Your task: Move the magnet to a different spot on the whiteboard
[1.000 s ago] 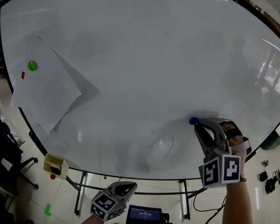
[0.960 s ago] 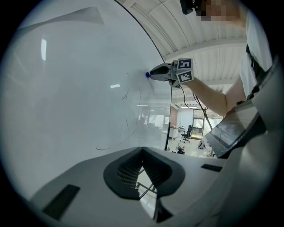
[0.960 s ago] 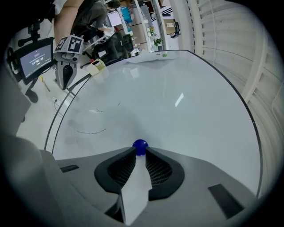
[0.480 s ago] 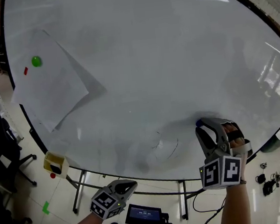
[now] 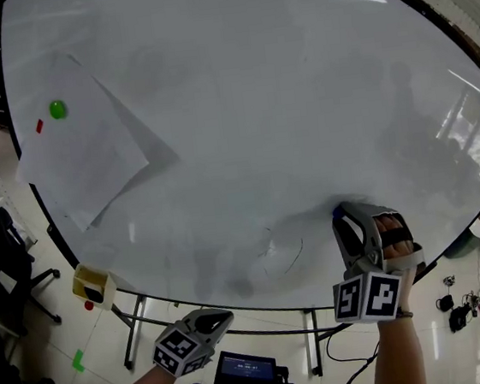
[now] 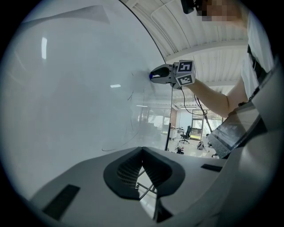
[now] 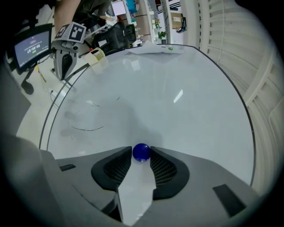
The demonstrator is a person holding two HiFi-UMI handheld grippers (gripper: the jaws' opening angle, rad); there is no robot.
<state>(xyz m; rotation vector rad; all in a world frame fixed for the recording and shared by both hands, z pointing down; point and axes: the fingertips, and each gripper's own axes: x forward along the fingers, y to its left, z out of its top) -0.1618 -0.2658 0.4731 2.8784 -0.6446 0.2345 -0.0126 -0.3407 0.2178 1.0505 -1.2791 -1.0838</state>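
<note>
While the left gripper (image 6: 142, 150) hangs low off the board's bottom edge with its jaws pinched together on nothing, the right gripper (image 7: 141, 155) is up against the whiteboard (image 5: 230, 102). Its jaws have just been opening and now stand wide apart. The blue magnet (image 7: 141, 152) sits on the board right between the tips, low on the right side. Far off at the upper left, a green magnet (image 5: 57, 109) sits on a paper sheet (image 5: 81, 153).

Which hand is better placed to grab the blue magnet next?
Right. The right gripper has just been opening its jaws, with the blue magnet between them; the left gripper, shut, is below the whiteboard edge.
</note>
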